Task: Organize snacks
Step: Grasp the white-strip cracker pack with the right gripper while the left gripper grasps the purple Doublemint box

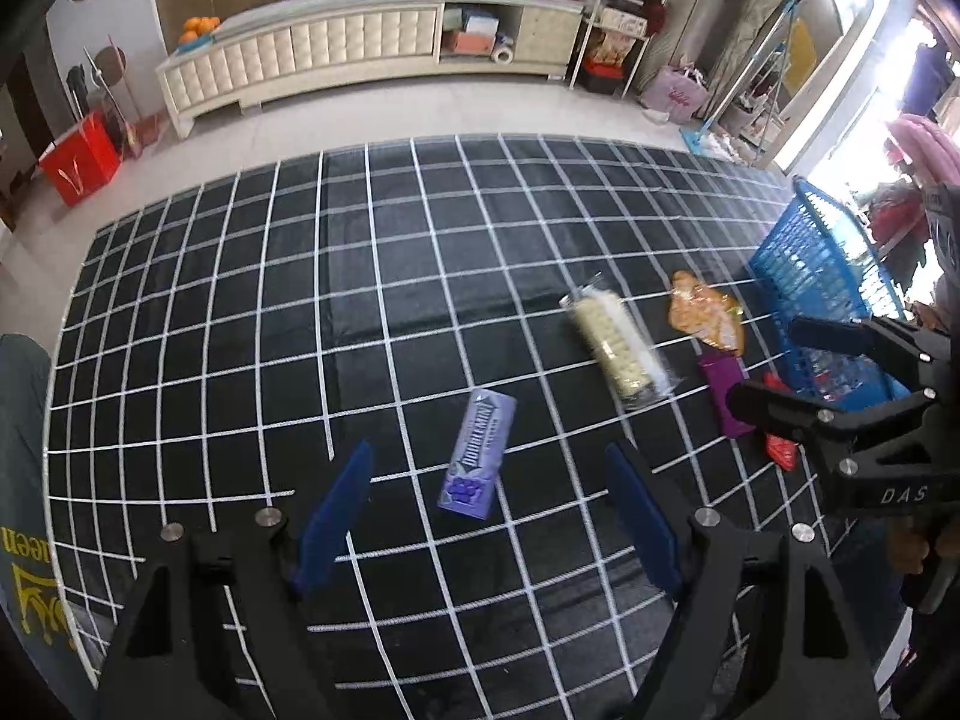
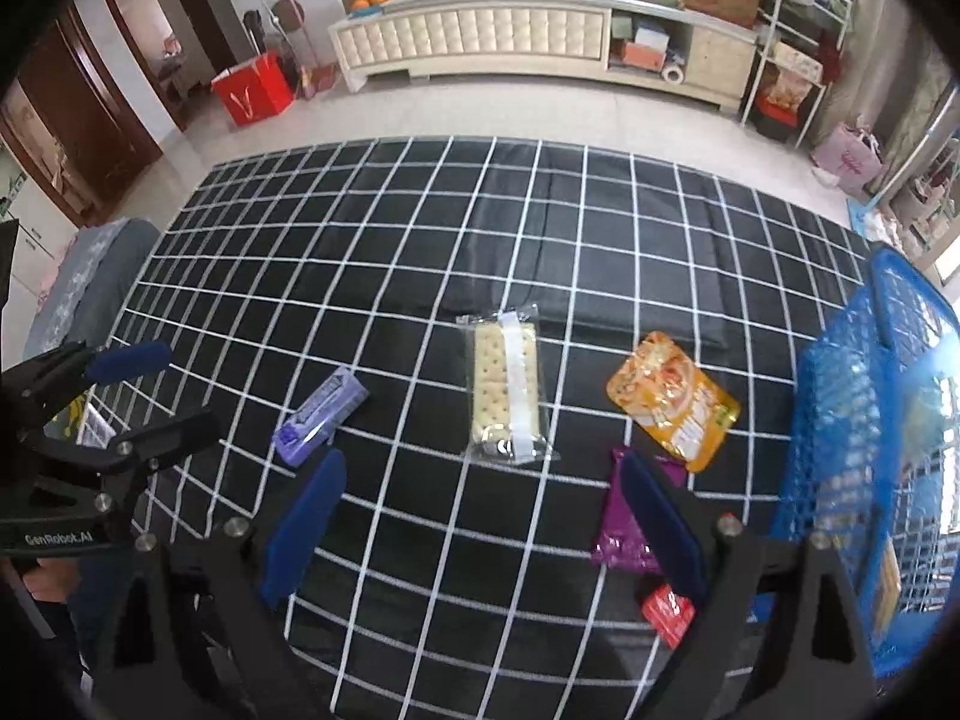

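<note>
"GenRobot.AI" on left gripper, "DAS" on right gripper

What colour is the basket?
Blue. The basket shows best in the right wrist view.

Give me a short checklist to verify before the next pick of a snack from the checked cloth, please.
1. Left tool open and empty: ok.
2. Right tool open and empty: ok.
3. Purple gum box lies flat ahead of the left tool, nothing on it: ok.
4. Purple packet sits partly under one right tool finger, so alignment for a grasp: cannot tell.
5. Blue basket stands at the right edge, opening reachable: ok, though its contents are blurred.
6. Cracker pack and orange pouch lie apart from each other: ok.
</note>
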Action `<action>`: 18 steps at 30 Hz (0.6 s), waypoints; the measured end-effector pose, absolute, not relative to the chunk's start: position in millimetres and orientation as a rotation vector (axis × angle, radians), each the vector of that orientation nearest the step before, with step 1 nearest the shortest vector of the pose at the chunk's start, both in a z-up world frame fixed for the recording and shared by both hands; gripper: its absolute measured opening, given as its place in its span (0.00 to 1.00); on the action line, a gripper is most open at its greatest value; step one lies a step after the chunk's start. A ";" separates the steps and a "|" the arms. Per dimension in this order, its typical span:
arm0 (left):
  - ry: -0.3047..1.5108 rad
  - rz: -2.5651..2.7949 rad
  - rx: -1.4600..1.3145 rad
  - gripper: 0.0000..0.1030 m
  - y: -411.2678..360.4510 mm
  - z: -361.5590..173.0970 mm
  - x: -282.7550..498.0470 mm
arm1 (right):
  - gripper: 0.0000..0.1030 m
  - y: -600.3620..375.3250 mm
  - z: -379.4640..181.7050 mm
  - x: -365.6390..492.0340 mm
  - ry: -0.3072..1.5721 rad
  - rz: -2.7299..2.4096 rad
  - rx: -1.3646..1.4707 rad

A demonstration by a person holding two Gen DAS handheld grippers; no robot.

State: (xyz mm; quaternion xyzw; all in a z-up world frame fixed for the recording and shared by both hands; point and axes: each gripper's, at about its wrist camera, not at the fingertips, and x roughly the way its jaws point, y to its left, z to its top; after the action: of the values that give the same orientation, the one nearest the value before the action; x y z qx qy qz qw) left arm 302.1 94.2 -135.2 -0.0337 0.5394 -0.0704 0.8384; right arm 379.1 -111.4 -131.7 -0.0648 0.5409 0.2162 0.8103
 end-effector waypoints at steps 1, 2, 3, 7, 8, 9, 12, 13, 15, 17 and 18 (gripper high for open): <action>1.151 -0.151 -0.072 0.76 95.8 -142.2 306.1 | 0.92 -109.2 -135.4 382.1 1.161 0.464 -0.142; 1.159 -0.154 -0.074 0.76 96.2 -147.3 308.0 | 0.92 -106.9 -140.4 385.9 1.167 0.466 -0.147; 1.171 -0.158 -0.079 0.76 96.9 -154.8 311.6 | 0.92 -104.7 -145.5 390.0 1.174 0.466 -0.153; 1.215 -0.173 -0.083 0.76 99.0 -180.3 322.5 | 0.92 -98.7 -164.2 403.8 1.198 0.468 -0.171; 1.230 -0.182 -0.075 0.76 97.8 -188.6 325.8 | 0.92 -97.3 -169.9 407.4 1.206 0.466 -0.176; 1.240 -0.190 -0.068 0.76 96.4 -194.4 327.7 | 0.92 -96.7 -174.0 410.1 1.212 0.465 -0.179; 1.265 -0.203 -0.046 0.76 93.5 -210.9 333.2 | 0.92 -94.4 -186.5 417.9 1.232 0.461 -0.188; 1.273 -0.205 -0.047 0.76 93.7 -215.8 335.0 | 0.92 -93.7 -190.2 419.9 1.238 0.459 -0.191; 1.284 -0.209 -0.057 0.76 95.1 -224.3 338.7 | 0.92 -91.1 -199.0 424.8 1.249 0.462 -0.200; 1.286 -0.220 -0.059 0.75 94.7 -229.9 340.8 | 0.92 -89.3 -206.0 428.3 1.257 0.471 -0.202; 1.282 -0.221 -0.045 0.71 93.8 -231.1 341.1 | 0.92 -89.0 -207.2 429.6 1.257 0.472 -0.203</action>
State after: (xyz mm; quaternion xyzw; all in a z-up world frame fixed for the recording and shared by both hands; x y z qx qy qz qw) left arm 341.1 93.8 -231.1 -0.0207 0.5968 -0.1027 0.7955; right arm 429.6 -89.0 -207.2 -0.0939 0.5812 0.2182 0.7783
